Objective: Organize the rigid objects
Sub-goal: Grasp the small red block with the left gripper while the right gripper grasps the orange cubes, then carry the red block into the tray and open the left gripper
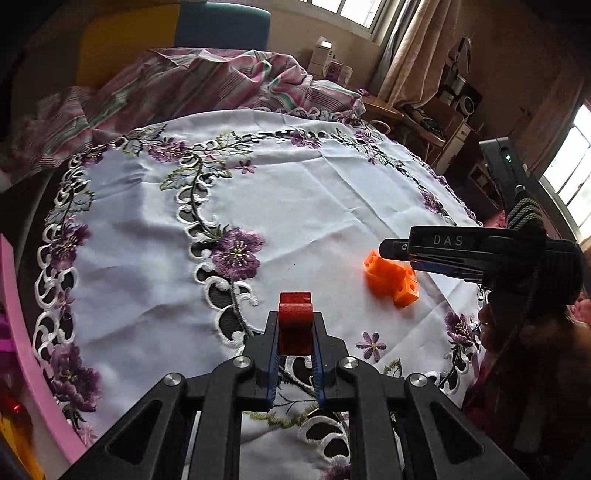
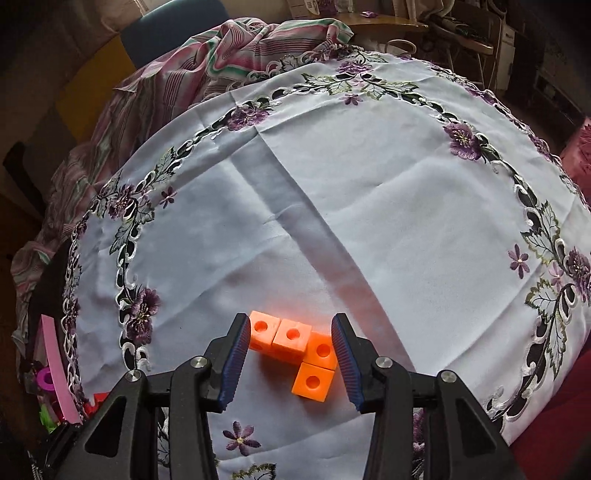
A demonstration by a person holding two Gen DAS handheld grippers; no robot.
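Note:
A red block (image 1: 294, 325) sits upright between the blue pads of my left gripper (image 1: 295, 316), which is shut on it and holds it a little above the white embroidered tablecloth (image 1: 314, 192). An orange piece made of several joined cubes with round holes (image 2: 295, 345) lies flat on the cloth. My right gripper (image 2: 291, 319) points down over it, fingers on either side and close to its ends, jaws open. In the left wrist view the right gripper (image 1: 393, 251) reaches in from the right, just above the orange piece (image 1: 389, 278).
A pink-rimmed tray (image 2: 55, 369) holding small coloured pieces sits off the table's left edge. A rumpled striped cloth (image 1: 192, 81) lies beyond the far edge. A wooden side table (image 2: 388, 20) and shelves stand at the far right.

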